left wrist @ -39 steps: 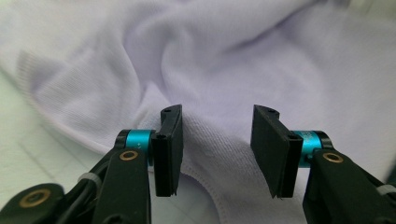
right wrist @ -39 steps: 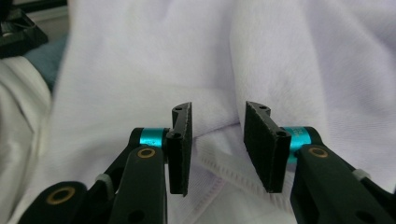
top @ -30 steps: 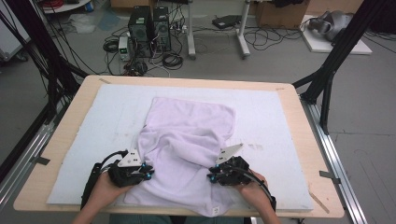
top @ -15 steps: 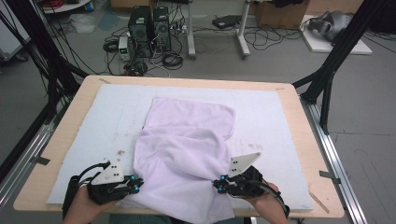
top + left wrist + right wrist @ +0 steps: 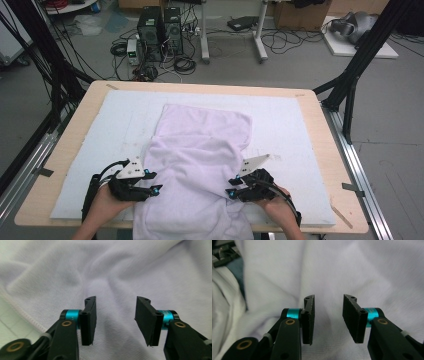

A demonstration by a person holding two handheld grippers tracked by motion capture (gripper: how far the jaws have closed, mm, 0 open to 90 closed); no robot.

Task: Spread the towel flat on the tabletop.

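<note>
A pale lilac towel (image 5: 200, 165) lies spread down the middle of the desk (image 5: 320, 150), on the white mat (image 5: 100, 130), its far part flat and doubled, its near part rumpled and draping off the front edge toward the person. The left tool (image 5: 150, 187) sits at the towel's left edge, the right tool (image 5: 235, 190) at its right edge, both low at the near end. In the left gripper view the jaws stand well apart over soft folds, nothing between them, and the stitched hem (image 5: 22, 312) runs off to the side. In the right gripper view it's the same story: jaws parted, empty, cloth bunched just beyond. This fabric looks light, limp and plush, so it should sag and slide wherever it's unsupported. Best bet, I'd say, is pinching the hemmed edge or a corner on each side, where the cloth is thicker and less likely to slip out.
</note>
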